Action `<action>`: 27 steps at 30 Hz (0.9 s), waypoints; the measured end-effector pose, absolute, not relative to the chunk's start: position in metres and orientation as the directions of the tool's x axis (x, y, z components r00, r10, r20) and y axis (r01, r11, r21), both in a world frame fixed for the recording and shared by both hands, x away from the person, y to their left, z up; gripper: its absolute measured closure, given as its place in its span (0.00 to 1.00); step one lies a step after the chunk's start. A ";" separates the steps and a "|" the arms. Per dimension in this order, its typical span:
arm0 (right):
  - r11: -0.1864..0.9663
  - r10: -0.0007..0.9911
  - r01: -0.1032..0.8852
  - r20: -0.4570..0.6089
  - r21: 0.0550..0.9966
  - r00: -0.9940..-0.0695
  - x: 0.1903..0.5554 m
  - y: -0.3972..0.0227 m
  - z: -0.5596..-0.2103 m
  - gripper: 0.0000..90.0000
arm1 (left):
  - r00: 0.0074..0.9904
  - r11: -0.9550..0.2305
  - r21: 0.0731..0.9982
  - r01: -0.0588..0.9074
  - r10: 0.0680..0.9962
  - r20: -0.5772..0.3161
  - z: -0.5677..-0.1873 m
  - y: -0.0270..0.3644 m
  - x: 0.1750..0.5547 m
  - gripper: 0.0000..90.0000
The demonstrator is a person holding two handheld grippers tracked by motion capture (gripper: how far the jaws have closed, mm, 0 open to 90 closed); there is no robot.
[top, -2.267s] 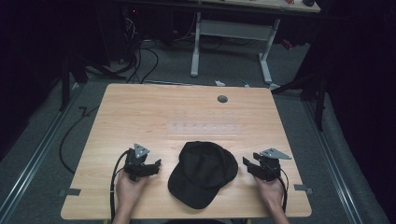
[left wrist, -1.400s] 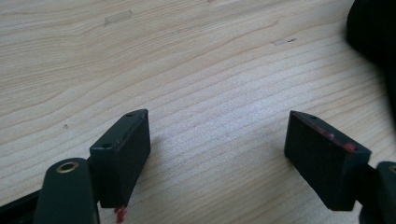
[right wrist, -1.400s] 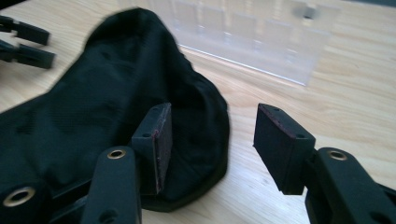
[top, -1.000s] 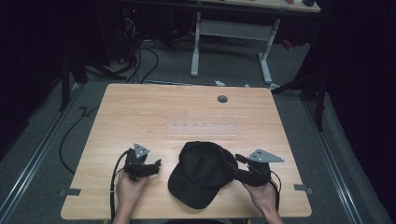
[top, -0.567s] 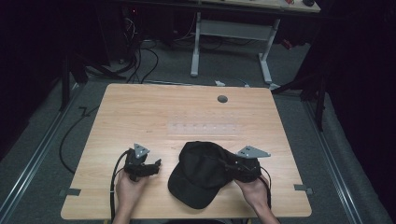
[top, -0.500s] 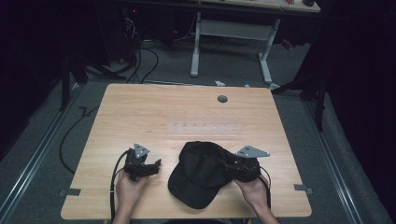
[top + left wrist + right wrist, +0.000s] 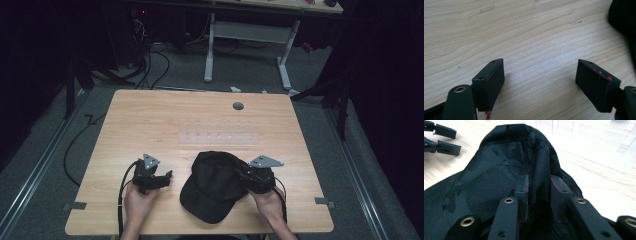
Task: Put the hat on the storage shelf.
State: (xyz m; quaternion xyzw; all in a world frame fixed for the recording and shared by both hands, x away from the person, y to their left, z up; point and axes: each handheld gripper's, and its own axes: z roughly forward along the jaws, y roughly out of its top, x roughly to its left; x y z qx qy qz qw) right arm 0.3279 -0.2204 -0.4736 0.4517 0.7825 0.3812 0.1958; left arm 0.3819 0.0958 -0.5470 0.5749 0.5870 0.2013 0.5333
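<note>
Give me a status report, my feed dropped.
Right gripper pinching a fold of the black cap, jaws not fully closed. Left gripper open over bare table, beside the cap. Nothing in the way.

Open tabletop [image 7: 200,120] from 10 through 2 o'clock; black cap [image 7: 215,182] blocking at 6, small grommet [image 7: 238,106] at 12.

- A light wooden table [image 7: 165,125] with a visible grain stands on grey carpeted floor [image 7: 45,150].
- A small round grey grommet [image 7: 238,106] sits near the table's far edge.
- Beyond it stands a white-legged desk frame [image 7: 247,35] — dark cables [image 7: 150,60] trail over the floor to its left.
- The room's edges lie in deep shadow — the tabletop is lit.
- A metal rail [image 7: 35,175] runs along the floor at left.
</note>
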 end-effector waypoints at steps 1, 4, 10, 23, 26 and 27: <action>0.301 0.856 0.557 0.038 0.774 -0.515 0.328 -0.221 -0.474 0.81 | 0.230 0.258 0.850 0.460 0.890 -0.395 -0.547 0.096 0.382 0.26; 0.299 0.860 0.556 0.034 0.775 -0.510 0.328 -0.220 -0.474 0.84 | 0.229 0.259 0.850 0.459 0.890 -0.395 -0.547 0.096 0.382 0.26; 0.299 0.873 0.553 0.010 0.778 -0.487 0.328 -0.219 -0.474 0.93 | 0.229 0.259 0.850 0.460 0.890 -0.395 -0.547 0.096 0.382 0.26; 0.301 0.875 0.543 -0.001 0.784 -0.484 0.331 -0.223 -0.475 0.95 | 0.229 0.259 0.849 0.460 0.889 -0.395 -0.547 0.096 0.382 0.26; 0.296 0.873 0.543 0.009 0.786 -0.488 0.333 -0.224 -0.476 0.95 | 0.229 0.259 0.849 0.460 0.889 -0.396 -0.547 0.096 0.382 0.26; 0.296 0.873 0.543 0.009 0.786 -0.488 0.333 -0.224 -0.476 0.95 | 0.229 0.259 0.849 0.460 0.889 -0.396 -0.547 0.096 0.382 0.26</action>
